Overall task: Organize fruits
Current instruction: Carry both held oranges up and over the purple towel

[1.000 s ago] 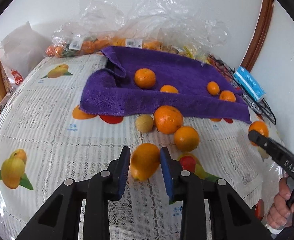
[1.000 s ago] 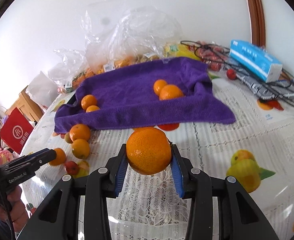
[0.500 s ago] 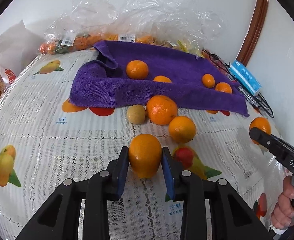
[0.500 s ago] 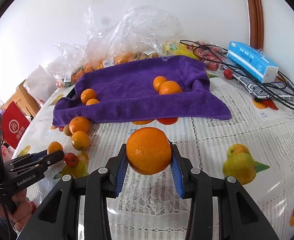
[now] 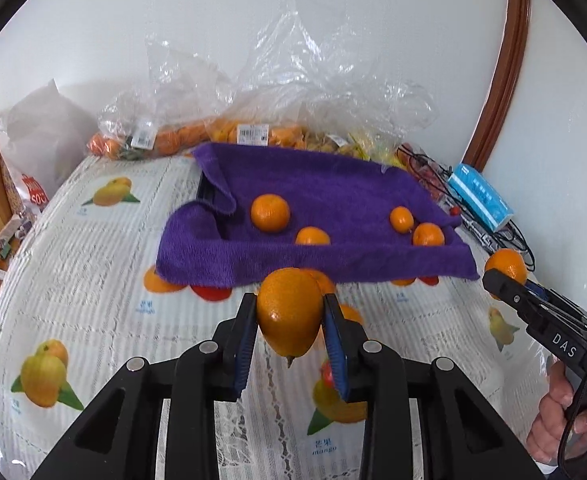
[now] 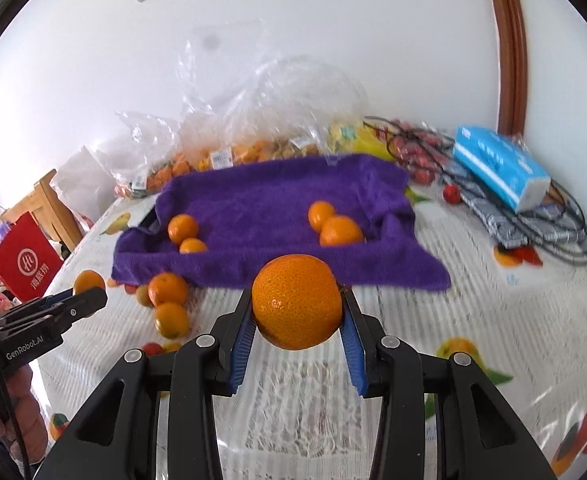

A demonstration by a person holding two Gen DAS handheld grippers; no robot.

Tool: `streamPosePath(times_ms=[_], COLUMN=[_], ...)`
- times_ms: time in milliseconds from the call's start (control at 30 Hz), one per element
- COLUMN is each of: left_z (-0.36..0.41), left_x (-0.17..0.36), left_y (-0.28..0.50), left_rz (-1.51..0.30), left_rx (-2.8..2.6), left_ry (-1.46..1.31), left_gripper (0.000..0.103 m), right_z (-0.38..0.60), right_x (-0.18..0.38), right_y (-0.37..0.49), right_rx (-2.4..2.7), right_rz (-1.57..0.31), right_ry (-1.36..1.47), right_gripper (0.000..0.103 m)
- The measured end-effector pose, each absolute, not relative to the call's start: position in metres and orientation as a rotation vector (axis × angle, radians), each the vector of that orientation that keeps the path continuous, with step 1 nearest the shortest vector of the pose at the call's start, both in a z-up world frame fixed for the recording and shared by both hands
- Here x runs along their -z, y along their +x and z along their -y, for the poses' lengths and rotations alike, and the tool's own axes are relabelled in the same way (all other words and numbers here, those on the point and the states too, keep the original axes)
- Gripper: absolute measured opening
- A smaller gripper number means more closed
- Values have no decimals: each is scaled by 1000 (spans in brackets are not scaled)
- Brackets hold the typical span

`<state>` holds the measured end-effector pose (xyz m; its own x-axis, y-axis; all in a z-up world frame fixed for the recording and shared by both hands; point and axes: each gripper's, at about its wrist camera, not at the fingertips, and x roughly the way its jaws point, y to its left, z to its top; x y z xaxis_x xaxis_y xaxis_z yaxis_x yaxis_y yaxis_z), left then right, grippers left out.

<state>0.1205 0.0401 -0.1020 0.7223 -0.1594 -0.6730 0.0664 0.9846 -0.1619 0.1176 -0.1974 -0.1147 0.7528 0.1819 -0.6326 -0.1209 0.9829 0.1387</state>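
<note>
My left gripper (image 5: 289, 320) is shut on an oval orange (image 5: 289, 310) and holds it above the table, short of the purple towel (image 5: 317, 188). My right gripper (image 6: 297, 312) is shut on a round orange (image 6: 297, 300), also above the table in front of the towel (image 6: 269, 200). Several small oranges lie on the towel, one at the left (image 5: 270, 213) and one at the right (image 5: 427, 234). Two loose oranges (image 6: 168, 288) and a small greenish fruit (image 6: 143, 295) sit on the tablecloth before the towel's near edge.
Plastic bags of fruit (image 5: 253, 120) stand behind the towel against the wall. A blue tissue pack (image 6: 501, 168) lies on a black wire rack (image 6: 533, 216) at the right. A red bag (image 6: 25, 260) and wooden chair (image 6: 45, 204) stand off the left edge.
My left gripper has closed on the oval orange and lifted it off the table toward the towel. My right gripper keeps its orange and has moved slightly nearer the towel.
</note>
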Motion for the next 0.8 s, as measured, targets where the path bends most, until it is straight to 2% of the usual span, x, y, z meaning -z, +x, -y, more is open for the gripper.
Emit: streamPosePath(times_ms=[800], left_z=[-53], left_x=[83], left_y=[197], left_rz=[-706], left_rx=[80], left_ry=[-175], left_gripper=[30], right_z=[174], right_x=[78], right_y=[198], right_rx=[-177], right_rz=[-608], right_ry=[75], right_gripper=[40])
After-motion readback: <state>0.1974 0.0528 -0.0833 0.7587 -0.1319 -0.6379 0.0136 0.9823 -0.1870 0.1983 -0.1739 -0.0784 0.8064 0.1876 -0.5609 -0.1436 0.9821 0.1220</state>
